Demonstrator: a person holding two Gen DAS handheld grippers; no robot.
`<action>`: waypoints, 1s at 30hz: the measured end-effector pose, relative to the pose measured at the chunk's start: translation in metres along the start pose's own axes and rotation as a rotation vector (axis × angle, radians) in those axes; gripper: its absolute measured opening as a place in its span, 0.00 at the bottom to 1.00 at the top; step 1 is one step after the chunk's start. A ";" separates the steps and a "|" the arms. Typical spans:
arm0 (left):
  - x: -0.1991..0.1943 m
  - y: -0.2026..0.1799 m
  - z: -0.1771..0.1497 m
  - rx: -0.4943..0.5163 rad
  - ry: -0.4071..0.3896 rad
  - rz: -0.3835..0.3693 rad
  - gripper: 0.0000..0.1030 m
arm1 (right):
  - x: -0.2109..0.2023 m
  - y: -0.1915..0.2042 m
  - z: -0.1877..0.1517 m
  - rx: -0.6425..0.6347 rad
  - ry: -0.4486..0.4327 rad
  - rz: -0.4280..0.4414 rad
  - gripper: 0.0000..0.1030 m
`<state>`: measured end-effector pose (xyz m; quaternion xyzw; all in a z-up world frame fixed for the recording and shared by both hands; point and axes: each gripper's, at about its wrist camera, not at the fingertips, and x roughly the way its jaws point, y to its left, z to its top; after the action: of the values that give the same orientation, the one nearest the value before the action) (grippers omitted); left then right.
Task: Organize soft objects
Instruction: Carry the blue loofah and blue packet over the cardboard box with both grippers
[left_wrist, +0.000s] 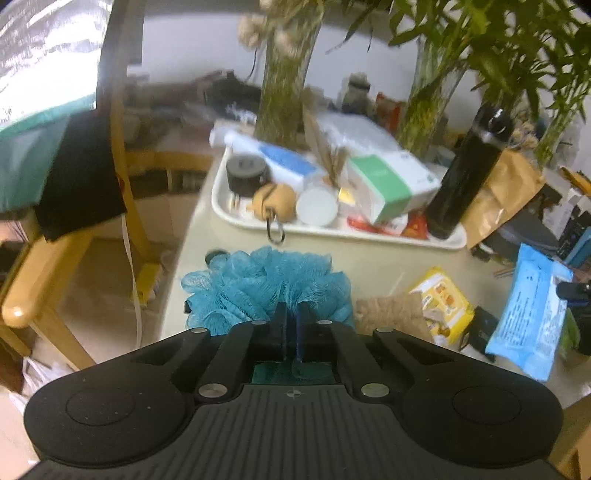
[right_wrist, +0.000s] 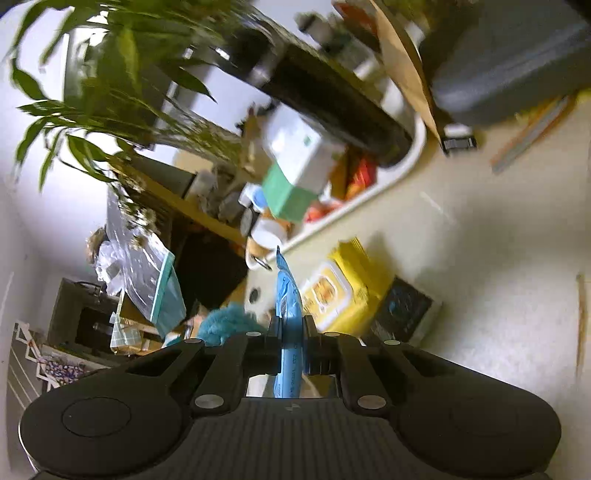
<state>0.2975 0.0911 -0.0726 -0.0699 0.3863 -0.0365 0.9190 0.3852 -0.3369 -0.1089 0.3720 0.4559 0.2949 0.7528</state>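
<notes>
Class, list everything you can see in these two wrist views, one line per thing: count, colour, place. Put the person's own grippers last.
bath pouf: one, blue mesh, pinched in the left gripper, at the table's near edge
wipes pack: one, light blue, clamped edge-on in the right gripper
yellow pack: one, yellow, on the table
tray: one, white, on the table, crowded with boxes
bottle: one, black, leaning in the tray
plush keychain: one, tan, in the tray
paper bag: one, brown, right of the tray
chair: one, wooden, left of the table
left gripper: one, black
right gripper: one, black
</notes>
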 end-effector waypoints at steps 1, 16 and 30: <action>-0.008 -0.002 0.001 0.009 -0.023 -0.003 0.04 | -0.004 0.004 0.000 -0.016 -0.018 -0.002 0.12; -0.098 -0.030 -0.002 0.081 -0.213 -0.084 0.03 | -0.065 0.120 -0.068 -0.459 -0.265 -0.265 0.12; -0.177 -0.080 -0.005 0.231 -0.239 -0.070 0.03 | -0.112 0.175 -0.126 -0.591 -0.307 -0.324 0.12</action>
<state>0.1692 0.0330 0.0607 0.0189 0.2650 -0.1041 0.9584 0.2065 -0.2918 0.0501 0.1014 0.2860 0.2314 0.9243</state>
